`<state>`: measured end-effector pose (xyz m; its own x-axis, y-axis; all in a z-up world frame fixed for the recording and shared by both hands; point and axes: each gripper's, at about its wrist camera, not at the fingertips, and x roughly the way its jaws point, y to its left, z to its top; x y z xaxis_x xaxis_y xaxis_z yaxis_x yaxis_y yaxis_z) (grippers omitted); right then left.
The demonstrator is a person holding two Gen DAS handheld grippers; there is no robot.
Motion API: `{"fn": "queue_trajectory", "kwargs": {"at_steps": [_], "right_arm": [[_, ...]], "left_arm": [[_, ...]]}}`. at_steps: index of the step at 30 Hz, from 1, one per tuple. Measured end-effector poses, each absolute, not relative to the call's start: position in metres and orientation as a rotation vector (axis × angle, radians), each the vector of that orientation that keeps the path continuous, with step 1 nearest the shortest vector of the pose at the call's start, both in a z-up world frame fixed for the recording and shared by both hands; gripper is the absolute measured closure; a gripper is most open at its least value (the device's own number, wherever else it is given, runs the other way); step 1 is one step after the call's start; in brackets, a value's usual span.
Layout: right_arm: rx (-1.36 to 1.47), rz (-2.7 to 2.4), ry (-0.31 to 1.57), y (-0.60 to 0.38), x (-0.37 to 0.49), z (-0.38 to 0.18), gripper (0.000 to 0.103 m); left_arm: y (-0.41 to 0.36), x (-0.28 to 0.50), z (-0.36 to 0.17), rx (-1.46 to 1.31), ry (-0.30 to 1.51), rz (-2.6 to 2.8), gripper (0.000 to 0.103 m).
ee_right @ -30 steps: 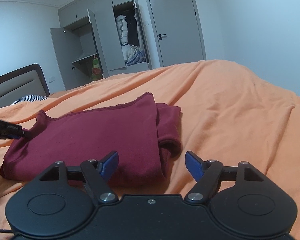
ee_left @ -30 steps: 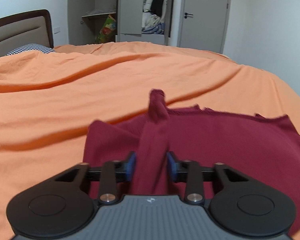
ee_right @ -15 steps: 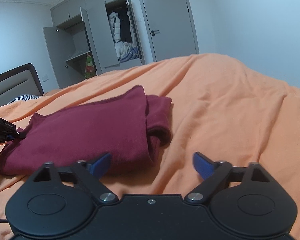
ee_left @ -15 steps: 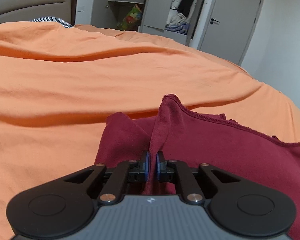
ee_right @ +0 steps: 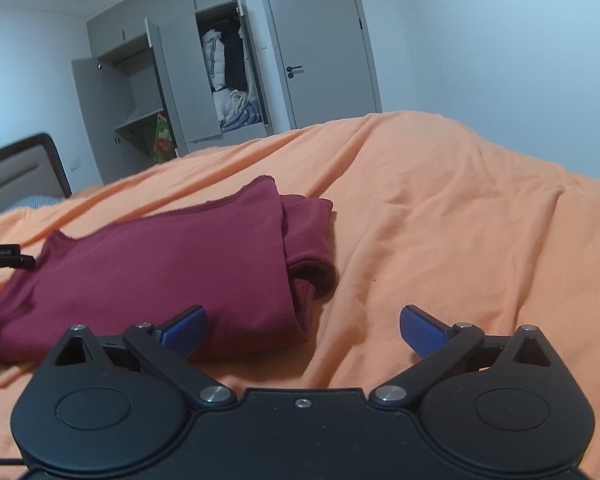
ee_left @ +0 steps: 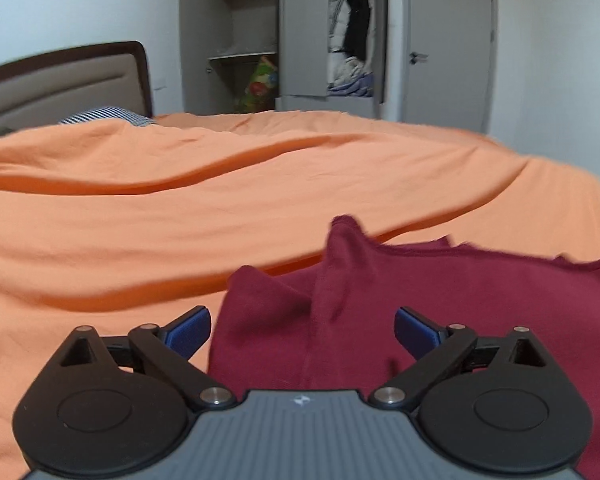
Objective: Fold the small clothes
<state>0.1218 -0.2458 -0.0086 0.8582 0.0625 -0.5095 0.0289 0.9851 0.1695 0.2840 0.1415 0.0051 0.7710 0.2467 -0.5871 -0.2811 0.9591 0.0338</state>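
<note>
Right wrist: one maroon garment, two spread tongs.

Right gripper spread wide beside folded maroon garment.

The folded garment lies on the bed, toward its near side. The left tongs sit at the garment's left end, with a raised fold of cloth between their parted fingers. The right tongs hang before the garment's right end, over the cloth's edge and the bedcover. Behind the bed stands a wardrobe, a door to its right, a headboard and pillow to its left.
</note>
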Motion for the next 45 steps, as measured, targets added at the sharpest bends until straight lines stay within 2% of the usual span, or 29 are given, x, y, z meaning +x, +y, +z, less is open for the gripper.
{"fn": "queue_trajectory", "kwargs": {"at_steps": [4, 9, 14, 20, 28, 32, 34, 40, 45], "right_arm": [[0.117, 0.008, 0.551, -0.243, 0.121, -0.009, 0.001], [0.067, -0.040, 0.513, -0.241, 0.124, 0.001, 0.001], [-0.051, 0.038, 0.442, -0.213, 0.150, 0.025, 0.001], [-0.177, 0.166, 0.473, -0.141, 0.217, 0.032, 0.001], [-0.340, 0.251, 0.446, -0.061, 0.312, 0.018, 0.001], [-0.398, 0.201, 0.502, -0.053, 0.342, 0.000, 0.001], [-0.426, 0.193, 0.551, -0.049, 0.346, -0.015, 0.001], [-0.464, 0.144, 0.462, -0.044, 0.326, -0.034, 0.001], [-0.475, 0.127, 0.466, -0.043, 0.317, -0.039, 0.001]], "left_arm": [[0.157, 0.298, -0.018, -0.114, 0.703, 0.382, 0.000], [0.189, 0.283, -0.039, -0.364, 0.651, 0.313, 0.000], [0.193, 0.279, -0.047, -0.381, 0.620, 0.292, 0.000], [0.196, 0.272, -0.054, -0.379, 0.587, 0.289, 0.000], [0.196, 0.260, -0.054, -0.391, 0.565, 0.278, 0.000], [0.197, 0.258, -0.057, -0.388, 0.559, 0.278, 0.000], [0.196, 0.258, -0.057, -0.388, 0.558, 0.278, 0.000], [0.194, 0.257, -0.059, -0.379, 0.550, 0.278, 0.000], [0.194, 0.257, -0.059, -0.379, 0.549, 0.277, 0.000]]}}
